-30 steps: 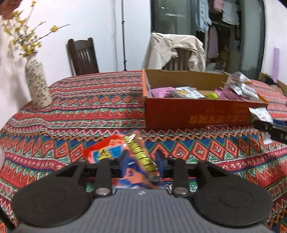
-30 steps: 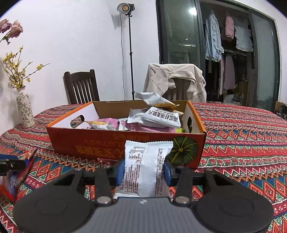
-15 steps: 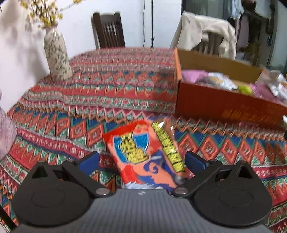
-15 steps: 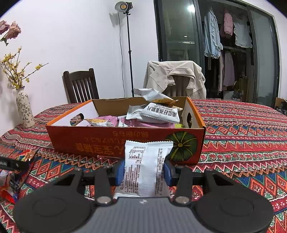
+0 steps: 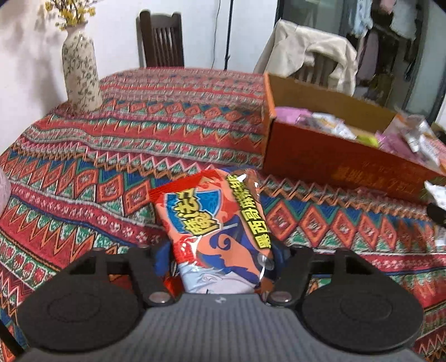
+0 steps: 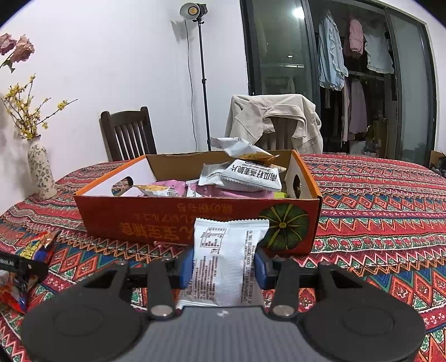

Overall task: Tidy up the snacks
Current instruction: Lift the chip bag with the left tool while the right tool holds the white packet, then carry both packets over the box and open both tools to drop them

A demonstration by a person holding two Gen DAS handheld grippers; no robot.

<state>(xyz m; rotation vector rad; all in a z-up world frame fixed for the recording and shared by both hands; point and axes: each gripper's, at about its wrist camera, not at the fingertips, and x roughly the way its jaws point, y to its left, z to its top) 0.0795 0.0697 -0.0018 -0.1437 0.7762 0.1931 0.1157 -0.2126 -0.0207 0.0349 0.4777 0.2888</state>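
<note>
two grippers work over a round table (image 6: 376,200) under a red, blue and green zigzag cloth. left gripper (image 5: 220,250) has just been closing round the red bag (image 5: 214,222), whose upper part lies on the cloth left of the box (image 6: 195,220). right gripper (image 6: 223,264) pinches a white packet (image 6: 223,261) before the box front. behind the box stand a chair (image 6: 128,133), a lamp (image 6: 195,11) and white walls; a vase (image 6: 40,172) sits far left.
</note>
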